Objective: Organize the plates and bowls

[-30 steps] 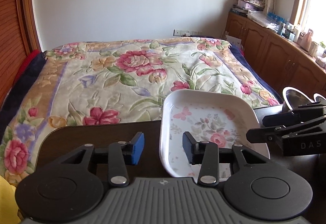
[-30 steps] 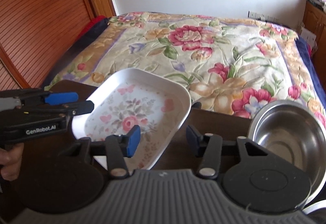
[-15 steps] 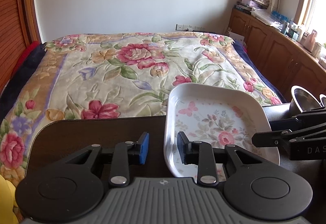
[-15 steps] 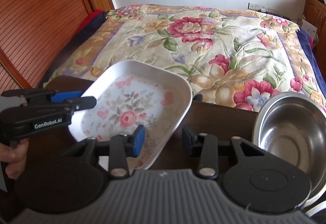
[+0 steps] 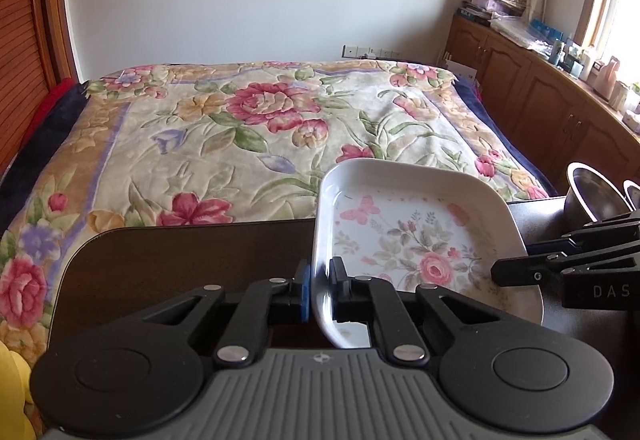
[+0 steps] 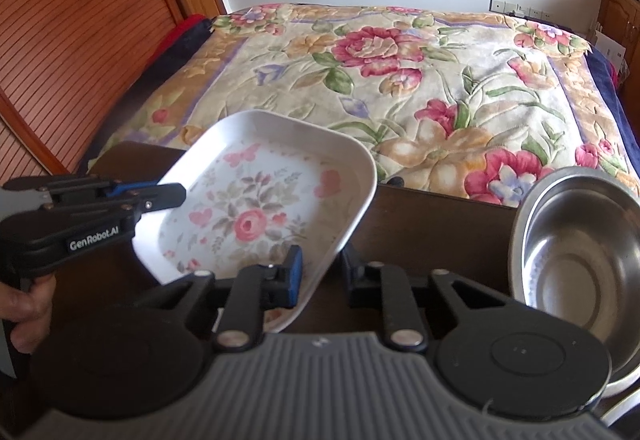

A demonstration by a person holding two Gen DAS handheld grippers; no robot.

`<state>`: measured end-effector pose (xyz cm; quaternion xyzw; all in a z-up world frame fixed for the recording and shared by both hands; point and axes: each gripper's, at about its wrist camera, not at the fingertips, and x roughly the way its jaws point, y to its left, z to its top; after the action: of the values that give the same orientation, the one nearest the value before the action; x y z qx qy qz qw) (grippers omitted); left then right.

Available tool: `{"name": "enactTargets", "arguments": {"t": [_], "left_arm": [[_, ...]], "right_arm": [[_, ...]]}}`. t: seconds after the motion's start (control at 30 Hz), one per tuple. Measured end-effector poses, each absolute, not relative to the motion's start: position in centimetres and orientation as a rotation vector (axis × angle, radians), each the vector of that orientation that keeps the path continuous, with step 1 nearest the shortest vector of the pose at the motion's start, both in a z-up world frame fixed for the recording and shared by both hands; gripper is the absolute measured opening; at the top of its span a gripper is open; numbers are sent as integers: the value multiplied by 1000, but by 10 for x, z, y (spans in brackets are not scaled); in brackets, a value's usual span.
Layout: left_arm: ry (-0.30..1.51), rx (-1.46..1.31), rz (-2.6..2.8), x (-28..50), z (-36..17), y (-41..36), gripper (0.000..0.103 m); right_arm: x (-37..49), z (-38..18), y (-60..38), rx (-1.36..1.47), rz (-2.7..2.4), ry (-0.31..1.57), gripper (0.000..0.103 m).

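Note:
A white rectangular plate (image 5: pixel 420 232) (image 6: pixel 248 207) with a pink flower print lies on the dark table (image 5: pixel 180 264). My left gripper (image 5: pixel 320 292) is shut on its left rim, blue pad outside and black pad inside. From the other side my right gripper (image 6: pixel 322 276) is closed around the right rim near the front corner. Each gripper shows in the other's view, the left gripper (image 6: pixel 176 195) and the right gripper (image 5: pixel 508 268). A steel bowl (image 6: pixel 572 264) (image 5: pixel 592 195) stands empty to the plate's right.
Beyond the table's far edge lies a bed (image 5: pixel 240 127) with a floral blanket. A second rim (image 5: pixel 632 191) peeks out beside the steel bowl. Wooden cabinets (image 5: pixel 560 107) line the right wall. A hand (image 6: pixel 28 304) holds the left gripper's handle.
Both grippers have narrowed from wide open onto the plate's opposite rims. The left gripper shifted right so the rim came between its pads.

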<state>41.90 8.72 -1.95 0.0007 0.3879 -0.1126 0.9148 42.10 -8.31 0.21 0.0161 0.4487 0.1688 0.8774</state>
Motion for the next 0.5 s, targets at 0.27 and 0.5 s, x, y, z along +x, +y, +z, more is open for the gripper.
{"name": "enactTargets", "arguments": {"t": [0.27, 0.5], "left_arm": [[810, -25, -227, 402, -13, 97, 10], [788, -31, -235, 377, 3, 99, 10]], "right_arm": [[413, 6, -85, 81, 388, 937, 17], [398, 16, -89, 110, 417, 909, 16]]}}
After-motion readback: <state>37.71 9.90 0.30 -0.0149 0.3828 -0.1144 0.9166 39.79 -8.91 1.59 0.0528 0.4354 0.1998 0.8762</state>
